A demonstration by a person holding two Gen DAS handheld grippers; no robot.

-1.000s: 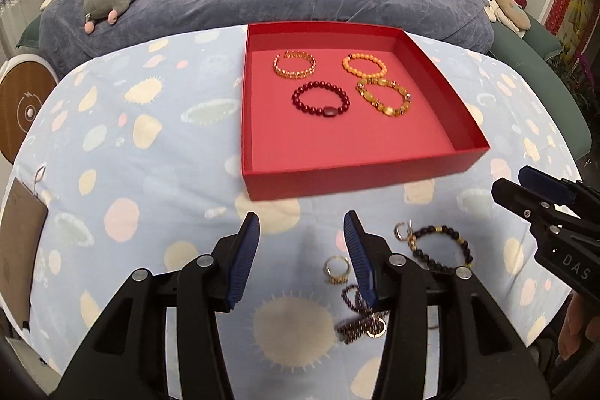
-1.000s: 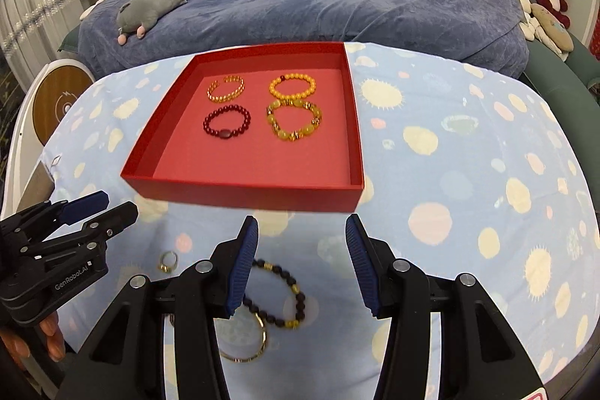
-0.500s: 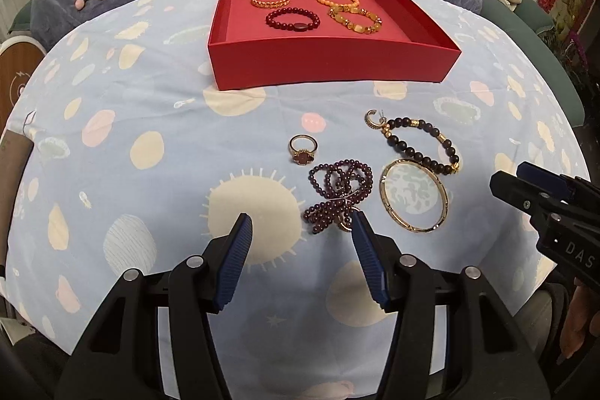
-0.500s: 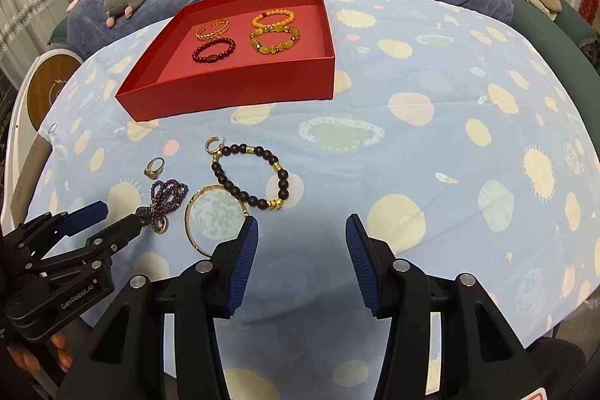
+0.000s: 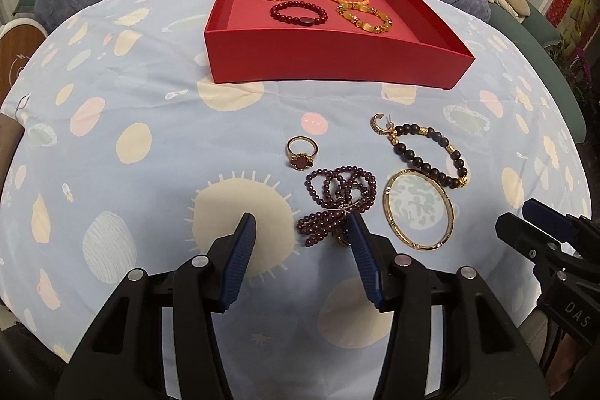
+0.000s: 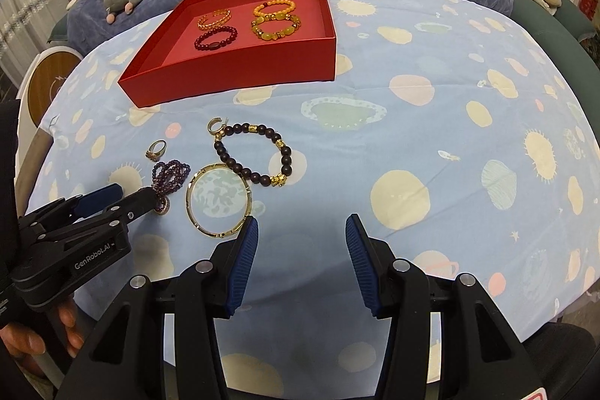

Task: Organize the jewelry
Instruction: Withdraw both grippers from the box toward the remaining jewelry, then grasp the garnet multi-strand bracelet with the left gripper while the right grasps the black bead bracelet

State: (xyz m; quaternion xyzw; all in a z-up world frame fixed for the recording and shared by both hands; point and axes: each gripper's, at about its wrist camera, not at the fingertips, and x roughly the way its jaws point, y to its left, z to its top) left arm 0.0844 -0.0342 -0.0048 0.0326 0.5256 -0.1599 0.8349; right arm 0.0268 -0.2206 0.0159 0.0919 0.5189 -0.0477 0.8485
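Blue patterned bedspread (image 5: 150,92) carries red tray (image 5: 330,62) and loose jewelry (image 5: 375,182).

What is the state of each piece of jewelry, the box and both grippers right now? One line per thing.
Red box: open, holding four bracelets.
Gold ring: loose on the cloth.
Purple bead strand: bunched on the cloth.
Gold bangle: flat on the cloth.
Dark bead bracelet: flat on the cloth.
Gold earring: beside the dark bead bracelet.
Left gripper: closing, nothing held.
Right gripper: open, empty.
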